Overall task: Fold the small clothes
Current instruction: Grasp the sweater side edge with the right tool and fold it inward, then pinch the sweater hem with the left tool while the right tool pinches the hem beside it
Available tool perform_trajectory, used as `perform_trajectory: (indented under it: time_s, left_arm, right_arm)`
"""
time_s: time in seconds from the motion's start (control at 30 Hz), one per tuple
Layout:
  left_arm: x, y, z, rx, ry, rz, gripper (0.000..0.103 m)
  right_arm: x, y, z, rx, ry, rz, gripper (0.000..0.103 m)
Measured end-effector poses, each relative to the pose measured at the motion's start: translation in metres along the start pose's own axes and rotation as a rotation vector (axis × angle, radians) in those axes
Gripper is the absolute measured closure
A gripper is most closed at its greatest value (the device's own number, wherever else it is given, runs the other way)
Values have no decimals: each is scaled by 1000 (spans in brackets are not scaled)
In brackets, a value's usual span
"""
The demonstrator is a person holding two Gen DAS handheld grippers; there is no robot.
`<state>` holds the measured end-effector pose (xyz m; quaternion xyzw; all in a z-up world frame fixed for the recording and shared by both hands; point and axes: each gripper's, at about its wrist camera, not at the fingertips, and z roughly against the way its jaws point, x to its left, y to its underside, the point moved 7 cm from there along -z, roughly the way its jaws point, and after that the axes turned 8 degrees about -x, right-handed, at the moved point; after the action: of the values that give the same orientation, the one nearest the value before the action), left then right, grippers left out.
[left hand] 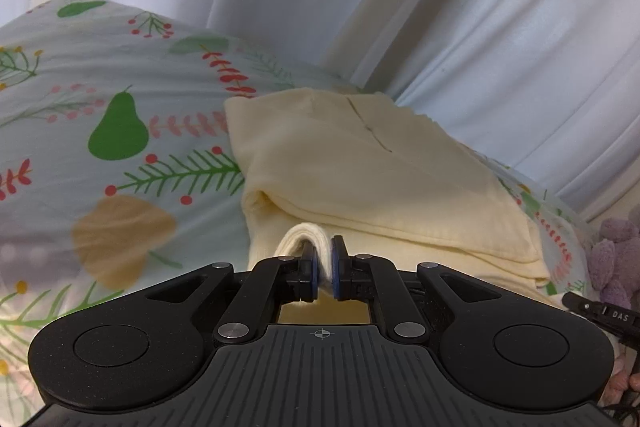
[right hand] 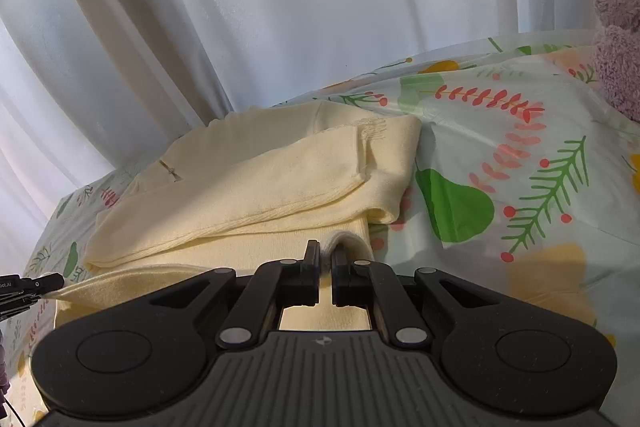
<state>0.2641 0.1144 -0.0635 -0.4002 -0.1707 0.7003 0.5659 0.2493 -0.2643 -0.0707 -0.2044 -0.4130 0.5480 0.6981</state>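
While the fold is mid-carry, the left wrist view lists: my left tongs [left hand: 324, 263] clamped narrow on a doubled hem of the pale yellow garment [left hand: 360, 163]; garment lying part-folded on the fruit-and-leaf printed sheet [left hand: 120, 75], a sleeve laid across its body; white curtain [left hand: 480, 27] behind; purple fleecy item [left hand: 616, 255] at the right edge. Right wrist view: my right tongs [right hand: 326, 259] pinched shut on the opposite corner of the same hem, cloth rising in a small loop at the pads; the other tool's tip [right hand: 40, 283] at far left, hem stretched between us. Step in hand, as I judge it: lower hem lifted for folding upward. Next move calls for both corners travelling together, level, toward the neckline before release.
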Motion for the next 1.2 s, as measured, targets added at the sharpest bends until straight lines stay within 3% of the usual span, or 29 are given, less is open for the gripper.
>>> perform_trajectory:
  time_s: [0.2, 0.33, 0.43, 0.47, 0.5, 0.6, 0.63, 0.8, 0.93, 1.1, 1.2]
  left_arm:
    - [4, 12, -25, 10, -58, -63, 94]
    - [15, 10, -30, 14, -62, 24, 90]
    - [24, 5, -26, 9, -47, 109, 89]
    - [25, 4, -24, 6, -46, 119, 88]
    - [27, 2, -22, -2, -47, 125, 86]
    - [35, -5, -11, -83, -144, 86, 56]
    - [37, -8, -9, -103, -162, 57, 56]
    - [27, -5, -17, -33, -75, -25, 55]
    - [10, 4, -32, 7, -68, -139, 59]
    - [-1, 8, -38, 19, -28, -158, 70]
    - [-3, 12, -42, 39, -38, -195, 84]
  right_arm:
    - [5, 11, -34, 23, 69, 136, 98]
    - [6, 20, -41, 27, 91, 194, 98]
    - [5, 14, -33, -16, 84, 166, 93]
    - [4, 12, -30, -29, 81, 156, 84]
    - [3, 8, -25, -55, 88, 152, 67]
    - [-2, 3, -12, -124, 117, 199, 49]
    - [-3, 3, -10, -124, 115, 212, 49]
    - [-8, 15, -15, -51, 103, 253, 49]
    - [-7, 22, -24, 3, 71, 232, 53]
    - [-1, 26, -34, 38, 61, 257, 73]
    - [2, 27, -36, 37, 59, 274, 88]
